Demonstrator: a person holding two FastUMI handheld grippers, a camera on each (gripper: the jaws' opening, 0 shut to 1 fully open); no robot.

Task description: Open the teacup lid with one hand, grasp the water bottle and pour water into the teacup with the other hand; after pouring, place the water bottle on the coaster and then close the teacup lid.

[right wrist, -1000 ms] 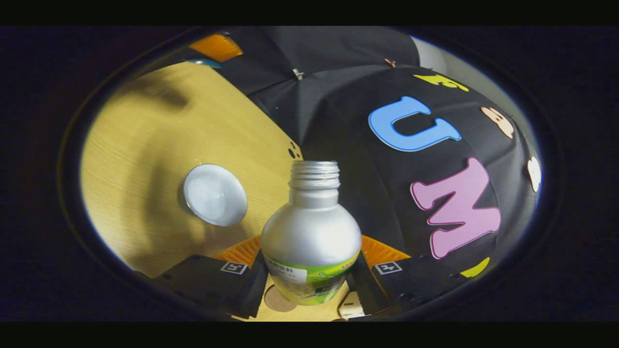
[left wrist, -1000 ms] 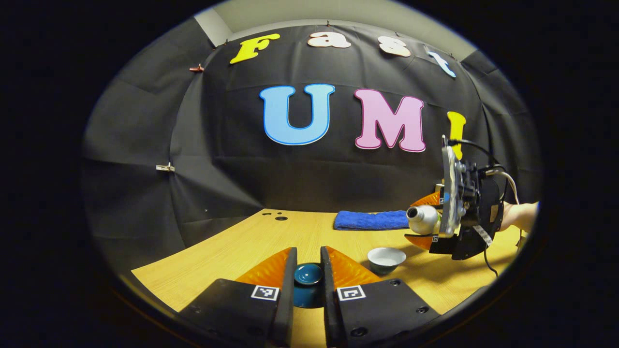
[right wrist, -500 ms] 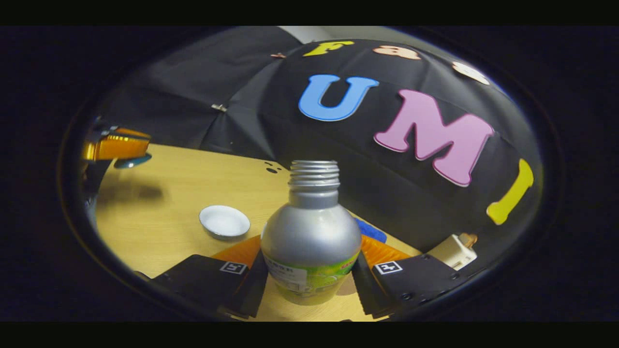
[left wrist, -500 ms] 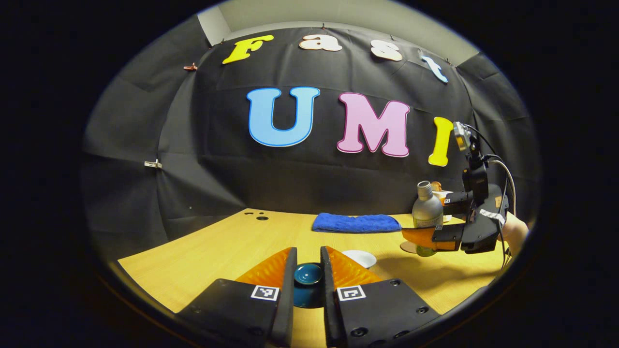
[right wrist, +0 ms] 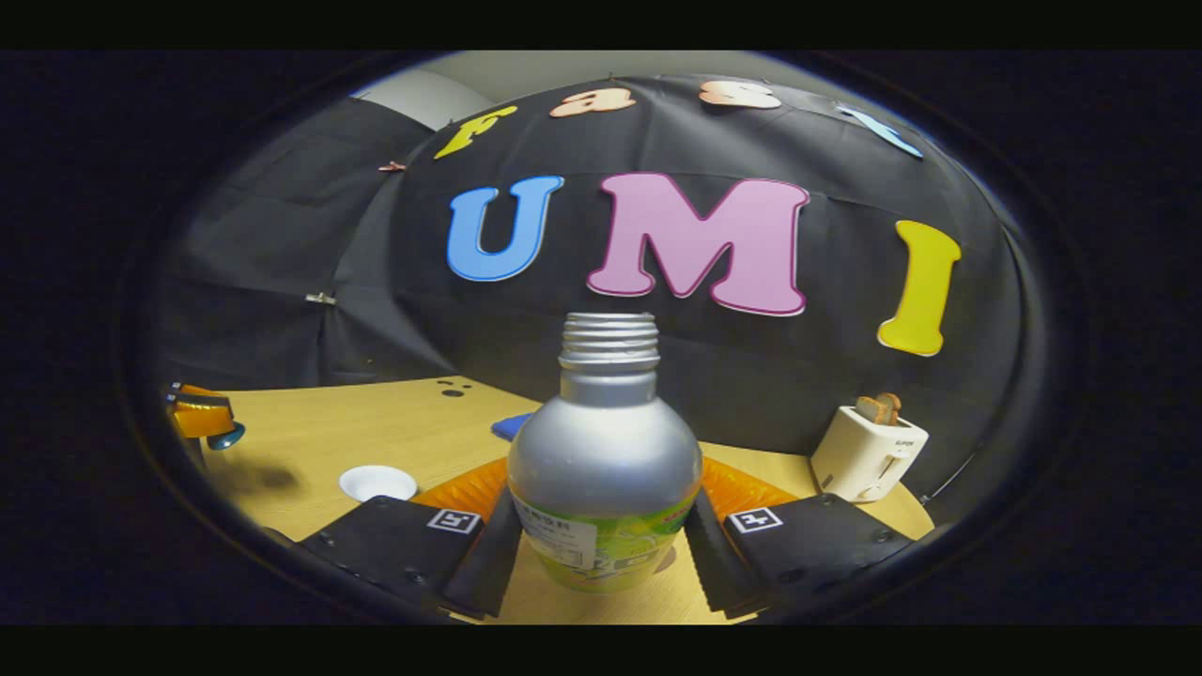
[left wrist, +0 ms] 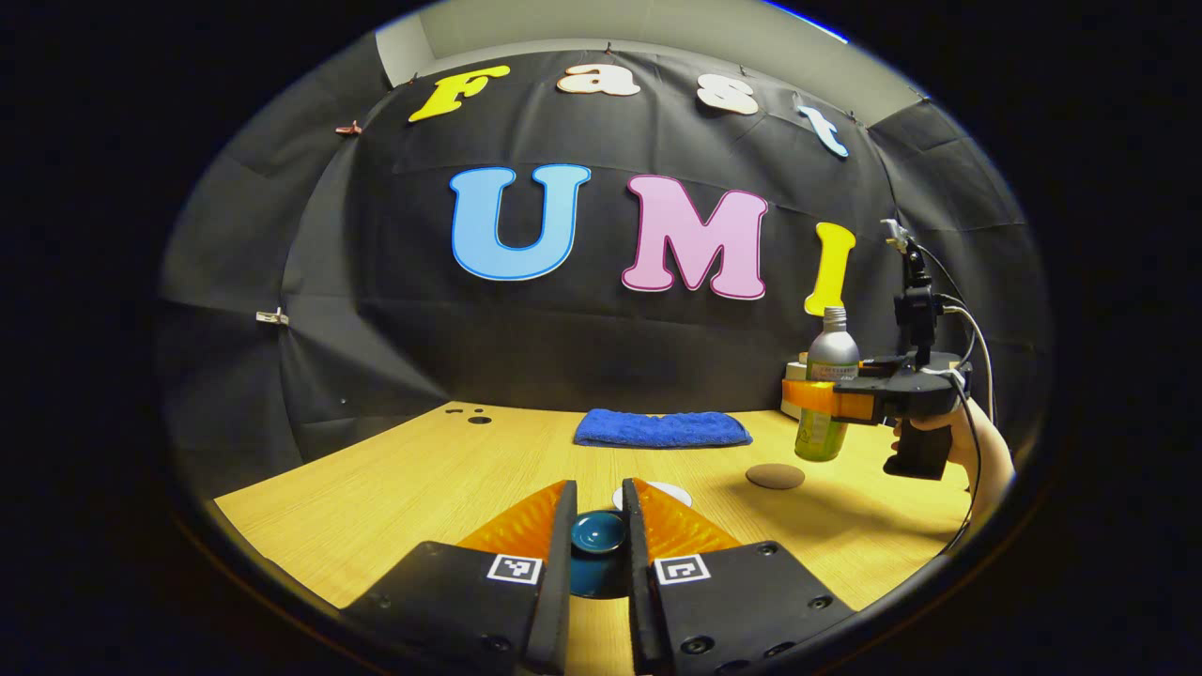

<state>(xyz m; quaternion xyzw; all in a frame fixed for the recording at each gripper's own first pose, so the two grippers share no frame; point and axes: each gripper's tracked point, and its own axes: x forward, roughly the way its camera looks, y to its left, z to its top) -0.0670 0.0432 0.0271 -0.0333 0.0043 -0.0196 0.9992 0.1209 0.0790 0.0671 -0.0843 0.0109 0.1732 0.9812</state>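
My left gripper (left wrist: 598, 514) is shut on the dark teal teacup lid (left wrist: 598, 533) and holds it above the table. Just behind its fingers shows the rim of the white teacup (left wrist: 657, 489), uncovered; the right gripper view shows the cup (right wrist: 377, 483) at lower left. My right gripper (right wrist: 606, 502) is shut on the silver water bottle (right wrist: 606, 451), which stands upright with no cap. In the left gripper view the bottle (left wrist: 828, 376) hangs in the air just right of and above the round brown coaster (left wrist: 775, 476). The left gripper (right wrist: 202, 416) with the lid (right wrist: 226, 437) appears at the far left.
A folded blue towel (left wrist: 662, 428) lies at the back of the wooden table (left wrist: 394, 488). A white toaster (right wrist: 869, 453) stands at the back right. A person's hand (left wrist: 958, 449) holds the right gripper's handle.
The bottle has swung from tilted over the teacup back to upright and moved right, toward the coaster. The left gripper still holds the lid at about the same height.
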